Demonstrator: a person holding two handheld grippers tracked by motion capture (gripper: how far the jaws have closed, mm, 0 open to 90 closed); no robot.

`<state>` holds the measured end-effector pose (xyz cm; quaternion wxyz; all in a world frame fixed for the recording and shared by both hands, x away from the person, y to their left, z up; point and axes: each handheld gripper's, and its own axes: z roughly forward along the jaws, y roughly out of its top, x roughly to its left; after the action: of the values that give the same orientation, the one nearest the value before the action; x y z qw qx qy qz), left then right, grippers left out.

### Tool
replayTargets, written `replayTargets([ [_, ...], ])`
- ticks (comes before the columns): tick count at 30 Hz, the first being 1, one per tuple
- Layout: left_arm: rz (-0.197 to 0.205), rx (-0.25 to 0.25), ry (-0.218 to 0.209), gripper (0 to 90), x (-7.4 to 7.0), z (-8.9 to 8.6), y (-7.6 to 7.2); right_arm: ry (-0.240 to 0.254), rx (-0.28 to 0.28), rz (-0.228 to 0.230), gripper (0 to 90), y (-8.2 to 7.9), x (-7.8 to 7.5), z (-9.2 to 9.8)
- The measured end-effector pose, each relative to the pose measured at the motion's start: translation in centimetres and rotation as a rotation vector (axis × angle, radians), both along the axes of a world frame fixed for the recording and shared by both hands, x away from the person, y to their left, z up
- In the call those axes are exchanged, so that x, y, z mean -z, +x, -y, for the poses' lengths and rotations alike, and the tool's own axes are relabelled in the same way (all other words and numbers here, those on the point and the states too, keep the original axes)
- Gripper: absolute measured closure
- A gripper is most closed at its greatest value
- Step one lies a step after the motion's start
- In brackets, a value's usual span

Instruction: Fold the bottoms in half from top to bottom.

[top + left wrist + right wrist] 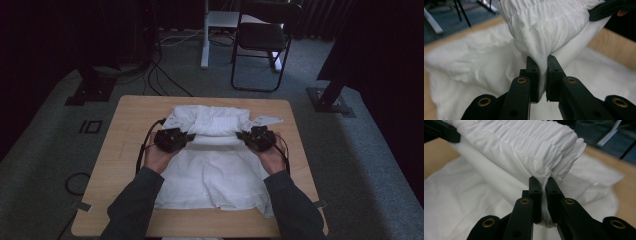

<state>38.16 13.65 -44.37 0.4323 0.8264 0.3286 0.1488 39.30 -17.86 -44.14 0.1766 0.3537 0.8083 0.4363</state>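
While the white garment (215, 165) lies on the wooden table (125, 150), its gathered waistband (216, 122) is lifted. The left gripper (189, 136) pinches the band's left end; the right gripper (241, 135) clamps its right end.

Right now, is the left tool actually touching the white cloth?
Touching. In the left gripper view, the left tool has both jaws pressed shut on a bunched fold of the white cloth, which rises straight out from between them with no gap.

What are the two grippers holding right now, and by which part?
Both hold the white garment: the left gripper and the right gripper each pinch cloth at one end of its gathered elastic band, lifted off the table.
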Motion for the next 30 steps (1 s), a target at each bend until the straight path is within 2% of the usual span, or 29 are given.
replayTargets([
  [2,-0.052,0.011,0.021,82.8,2.1,0.0,-0.6,-0.023,-0.015,-0.037,85.4,-0.7,2.0,-0.2],
  [7,-0.192,0.031,0.119,81.5,7.7,0.5,-1.1,-0.077,-0.029,-0.168,85.2,-1.5,7.4,-0.8],
  [8,-0.211,0.032,0.144,79.3,8.5,0.6,-1.0,-0.086,-0.026,-0.190,85.1,-1.5,8.3,-0.9],
  [9,-0.234,0.024,0.150,74.7,9.2,0.7,-0.9,-0.094,-0.026,-0.209,84.6,-1.5,9.1,-0.9],
  [11,-0.255,0.024,0.115,65.4,9.2,0.5,-0.7,-0.099,-0.021,-0.241,79.4,-1.4,10.1,-0.9],
  [14,-0.215,0.001,0.079,54.9,7.5,-0.1,-0.9,-0.075,-0.033,-0.269,60.5,-1.2,9.7,-0.5],
  [16,-0.179,-0.021,0.042,51.8,6.0,-0.7,-1.0,-0.074,-0.033,-0.240,52.2,-1.4,8.7,0.0],
  [19,-0.128,-0.072,0.012,50.9,4.1,-1.6,-0.2,-0.014,-0.016,-0.191,49.8,-1.5,7.0,1.2],
  [20,-0.122,-0.088,0.006,53.7,3.7,-1.7,0.3,0.003,0.006,-0.176,52.3,-1.3,6.5,1.6],
  [21,-0.121,-0.099,0.006,61.4,3.5,-1.8,0.8,0.016,0.036,-0.165,63.0,-1.0,6.1,2.0],
  [22,-0.125,-0.108,0.010,73.6,3.4,-1.6,1.4,0.028,0.058,-0.163,75.5,-0.6,5.9,2.3],
  [23,-0.132,-0.117,0.024,83.6,3.6,-1.3,2.0,0.038,0.077,-0.167,82.0,-0.1,5.8,2.4],
  [24,-0.145,-0.126,0.043,89.3,3.9,-0.9,2.6,0.030,0.096,-0.174,85.9,0.6,5.9,2.4],
  [27,-0.199,-0.130,0.073,90.0,5.3,0.5,4.0,0.006,0.120,-0.209,87.0,2.5,7.0,1.8],
  [30,-0.234,-0.132,0.114,89.8,6.9,1.5,4.9,-0.031,0.134,-0.245,86.9,3.9,8.5,0.9],
])
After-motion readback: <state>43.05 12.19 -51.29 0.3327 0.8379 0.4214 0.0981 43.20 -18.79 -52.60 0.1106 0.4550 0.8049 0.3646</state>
